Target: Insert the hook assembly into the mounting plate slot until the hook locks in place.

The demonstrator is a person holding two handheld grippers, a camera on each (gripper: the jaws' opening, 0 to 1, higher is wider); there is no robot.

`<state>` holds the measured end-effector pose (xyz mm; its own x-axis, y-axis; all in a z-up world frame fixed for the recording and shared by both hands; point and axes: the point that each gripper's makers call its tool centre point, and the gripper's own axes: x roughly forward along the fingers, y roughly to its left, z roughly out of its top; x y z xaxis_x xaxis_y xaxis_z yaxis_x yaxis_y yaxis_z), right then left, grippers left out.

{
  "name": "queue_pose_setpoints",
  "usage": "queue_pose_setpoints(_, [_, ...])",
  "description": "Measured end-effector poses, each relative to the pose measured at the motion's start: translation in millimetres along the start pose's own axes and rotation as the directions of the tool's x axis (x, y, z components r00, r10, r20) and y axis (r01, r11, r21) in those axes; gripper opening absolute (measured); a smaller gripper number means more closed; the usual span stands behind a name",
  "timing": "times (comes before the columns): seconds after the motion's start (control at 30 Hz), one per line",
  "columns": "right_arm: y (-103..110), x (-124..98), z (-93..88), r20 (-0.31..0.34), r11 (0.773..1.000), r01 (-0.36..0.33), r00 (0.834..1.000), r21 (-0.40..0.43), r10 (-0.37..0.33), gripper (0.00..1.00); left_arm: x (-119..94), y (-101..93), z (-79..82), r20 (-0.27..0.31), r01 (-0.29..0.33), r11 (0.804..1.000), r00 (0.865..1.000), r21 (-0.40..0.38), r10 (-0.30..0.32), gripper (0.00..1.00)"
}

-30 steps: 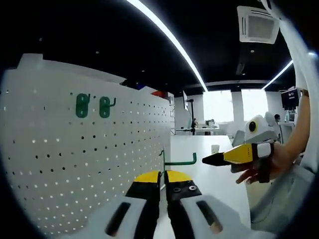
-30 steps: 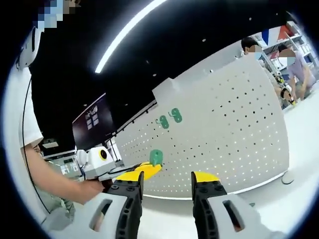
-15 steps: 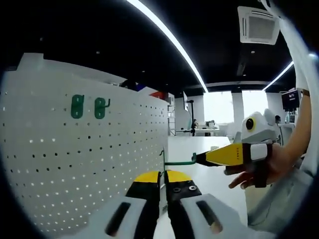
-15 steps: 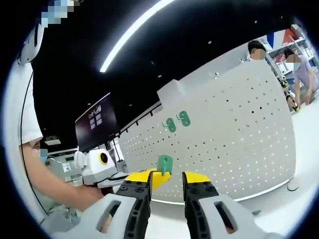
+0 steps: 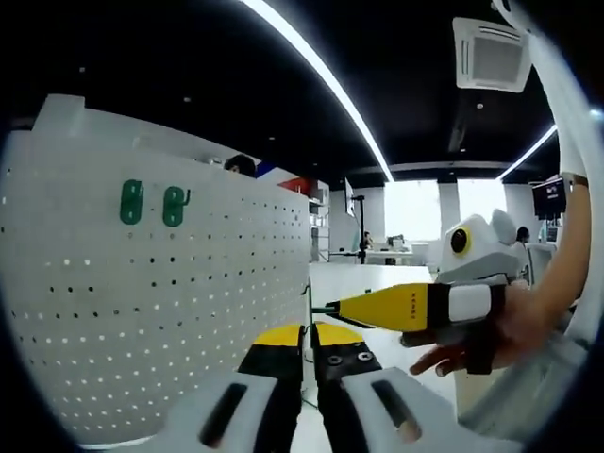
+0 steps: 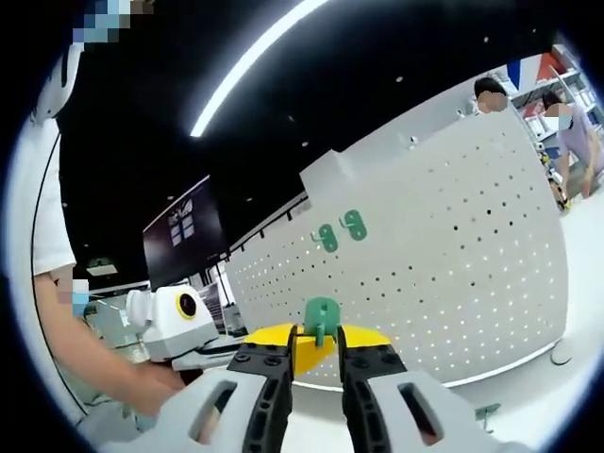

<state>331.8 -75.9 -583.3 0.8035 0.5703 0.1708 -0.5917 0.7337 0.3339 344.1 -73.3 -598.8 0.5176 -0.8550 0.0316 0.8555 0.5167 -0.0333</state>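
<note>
A green hook assembly (image 5: 308, 304) is pinched by its flat plate in my left gripper (image 5: 308, 332), which is shut on it; its rod points right. My right gripper (image 5: 347, 309) comes in from the right, its yellow jaws closed over that rod. In the right gripper view the hook's green plate (image 6: 322, 319) stands up between my right gripper's (image 6: 317, 342) nearly closed jaws, with the left gripper (image 6: 274, 333) reaching in from the left. The white perforated mounting plate (image 5: 189, 311) stands upright just left of the hook and carries two mounted green hooks (image 5: 151, 203), also visible as green hooks (image 6: 342, 230).
A person's hand (image 5: 491, 340) holds the right gripper. The white table (image 6: 566, 387) runs under the plate, with a small white disc (image 6: 563, 351) on it. Two people (image 6: 528, 104) stand behind the plate's far end. A dark monitor (image 6: 184, 231) hangs at the left.
The right gripper moved in toward the left one and went from open to shut over the hook's rod. The left gripper kept its hold on the hook plate.
</note>
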Motion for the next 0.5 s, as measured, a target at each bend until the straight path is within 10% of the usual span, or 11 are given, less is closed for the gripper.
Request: queue_pose_setpoints(0.5, [-3.5,3.5,1.4,0.001,0.999,0.025,1.000,-0.023,-0.025,0.02,0.4,-4.2,1.0,0.003,0.001,1.000,1.000,0.003,-0.001,0.03])
